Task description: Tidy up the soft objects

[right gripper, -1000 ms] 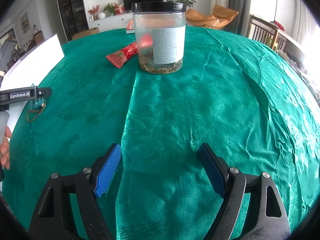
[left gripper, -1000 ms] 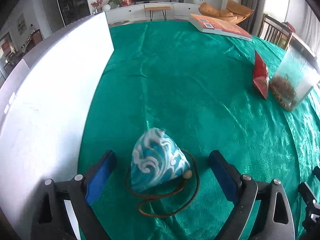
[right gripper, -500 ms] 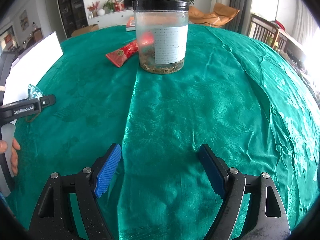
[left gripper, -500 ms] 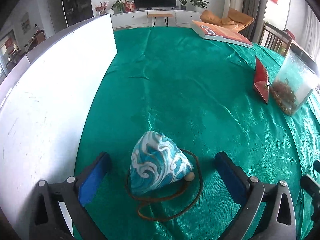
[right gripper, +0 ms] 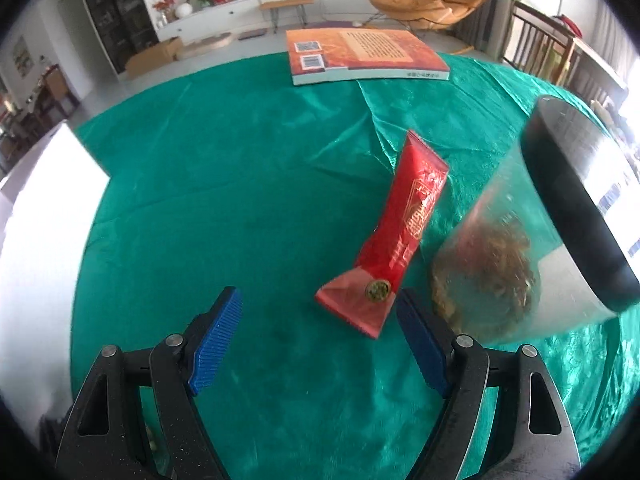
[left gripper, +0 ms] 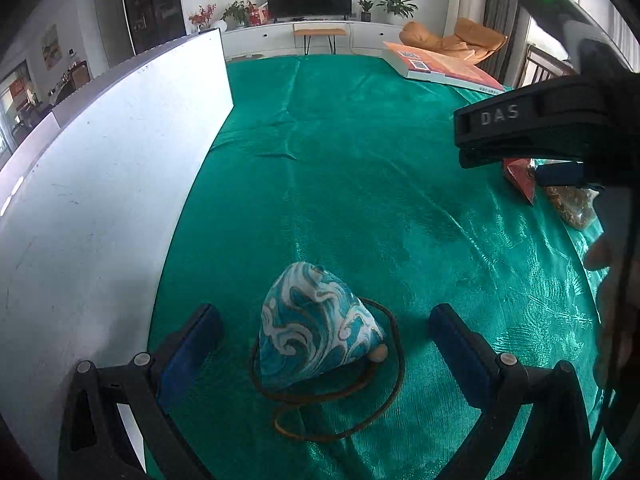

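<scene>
A blue-and-white wave-patterned fabric pouch (left gripper: 316, 324) with a brown cord lies on the green tablecloth (left gripper: 360, 168), between the open jaws of my left gripper (left gripper: 324, 340), untouched. A red sachet (right gripper: 396, 240) lies on the cloth in the right wrist view, its near end just ahead of my open, empty right gripper (right gripper: 320, 320). The right gripper's body also shows in the left wrist view (left gripper: 560, 128), above the sachet (left gripper: 520, 178).
A clear jar with a black lid (right gripper: 532, 248) holding dried bits stands right beside the sachet, close to my right finger. A white box (left gripper: 100, 184) runs along the left. An orange book (right gripper: 360, 56) lies at the far edge.
My right gripper has swung left and forward to the red sachet and now shows in the left wrist view. My left gripper has pulled back slightly from the pouch.
</scene>
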